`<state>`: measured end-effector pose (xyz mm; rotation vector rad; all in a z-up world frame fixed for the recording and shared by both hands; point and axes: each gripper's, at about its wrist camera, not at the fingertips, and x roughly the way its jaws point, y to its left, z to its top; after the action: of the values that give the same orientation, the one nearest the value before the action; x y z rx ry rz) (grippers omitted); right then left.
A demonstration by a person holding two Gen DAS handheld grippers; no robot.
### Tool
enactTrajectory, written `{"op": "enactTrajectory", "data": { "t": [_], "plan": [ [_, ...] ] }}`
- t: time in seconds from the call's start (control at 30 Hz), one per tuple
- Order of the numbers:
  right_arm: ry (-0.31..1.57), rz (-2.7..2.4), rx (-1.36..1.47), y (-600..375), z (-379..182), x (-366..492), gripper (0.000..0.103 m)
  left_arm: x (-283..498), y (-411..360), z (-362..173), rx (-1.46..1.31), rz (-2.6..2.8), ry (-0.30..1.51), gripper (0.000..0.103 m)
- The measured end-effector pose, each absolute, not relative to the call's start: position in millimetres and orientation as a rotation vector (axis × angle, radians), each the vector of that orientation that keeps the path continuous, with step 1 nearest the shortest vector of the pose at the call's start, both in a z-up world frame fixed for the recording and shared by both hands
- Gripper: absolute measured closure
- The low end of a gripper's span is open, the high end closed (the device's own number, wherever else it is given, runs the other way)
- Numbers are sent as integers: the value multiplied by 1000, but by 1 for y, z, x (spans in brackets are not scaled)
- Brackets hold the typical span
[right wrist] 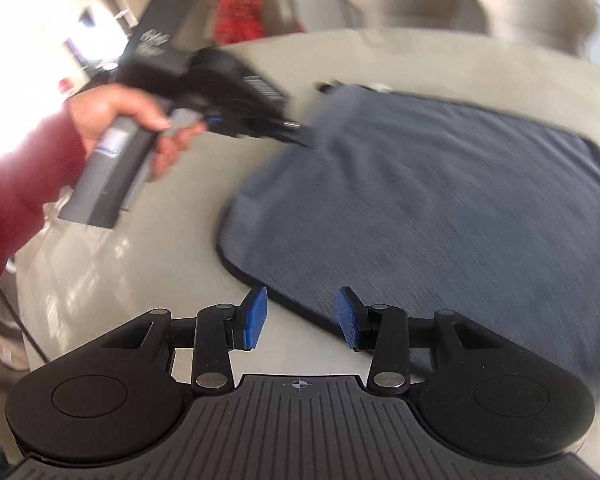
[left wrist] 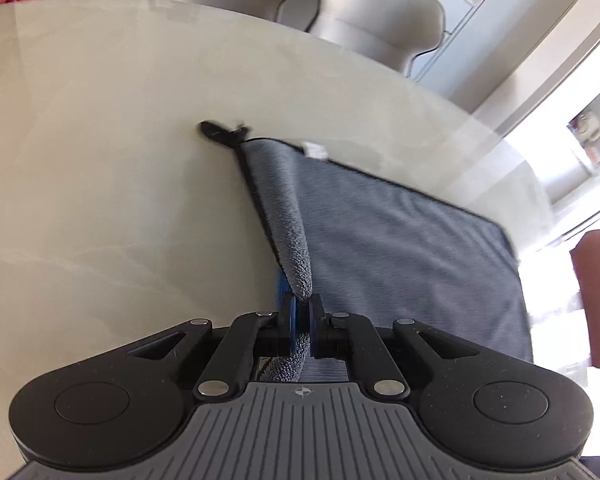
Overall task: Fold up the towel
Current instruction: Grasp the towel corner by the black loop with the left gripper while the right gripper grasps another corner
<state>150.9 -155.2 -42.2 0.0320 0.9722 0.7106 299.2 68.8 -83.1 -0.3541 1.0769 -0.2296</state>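
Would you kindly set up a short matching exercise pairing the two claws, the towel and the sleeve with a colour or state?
Things:
1. left claw
2. right claw
3. towel
4. sleeve

Colour or state:
A. red
B. open, nothing between the pads
C. grey-blue, spread on the table
D. shut on a towel edge

Pairs: 1-D, 2-B, 3-C, 4-A
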Motion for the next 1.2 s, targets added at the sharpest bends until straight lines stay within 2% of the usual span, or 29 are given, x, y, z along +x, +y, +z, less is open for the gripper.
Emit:
{"op": "enactTrajectory", "data": {
  "t": [0.23, 0.27, 0.47, 0.53, 0.57, 0.6, 0.63, 0.7, 0.73, 0.77, 0.8, 1.07, 1.17, 1.2],
  "plan": [
    [904, 769, 62, -99, -59, 187, 55, 305, 67, -85, -382, -238, 1107, 98],
    [914, 751, 71, -95, -64, 193, 52, 305, 69, -85, -383, -236, 1109, 97],
    [952, 721, 89, -77, -90, 212, 52, 309, 83, -89, -436, -267, 1125, 97],
    [921, 735, 65, -74, -95, 213, 61, 311, 84, -89, -431, -273, 1127, 97],
    [924, 743, 53, -74, -96, 214, 78, 312, 85, -91, -430, -274, 1130, 96],
    [931, 749, 42, -75, -96, 215, 92, 314, 85, -93, -429, -274, 1135, 92],
    [935, 756, 49, -77, -95, 217, 92, 316, 87, -96, -431, -268, 1136, 88],
    [928, 772, 71, -85, -92, 218, 94, 324, 93, -99, -449, -262, 1134, 69],
    [920, 775, 71, -85, -89, 218, 94, 327, 95, -100, -461, -258, 1131, 63],
    [913, 778, 71, -87, -87, 218, 94, 331, 97, -100, -469, -256, 1129, 50],
    [907, 781, 76, -90, -85, 218, 94, 335, 98, -101, -475, -255, 1126, 46],
    [878, 787, 157, -120, -71, 221, 94, 378, 100, -111, -528, -248, 1147, 38],
    [864, 788, 161, -125, -69, 223, 94, 392, 101, -114, -572, -252, 1147, 38],
    [862, 787, 167, -128, -69, 224, 94, 395, 100, -116, -584, -255, 1146, 41]
  ]
}}
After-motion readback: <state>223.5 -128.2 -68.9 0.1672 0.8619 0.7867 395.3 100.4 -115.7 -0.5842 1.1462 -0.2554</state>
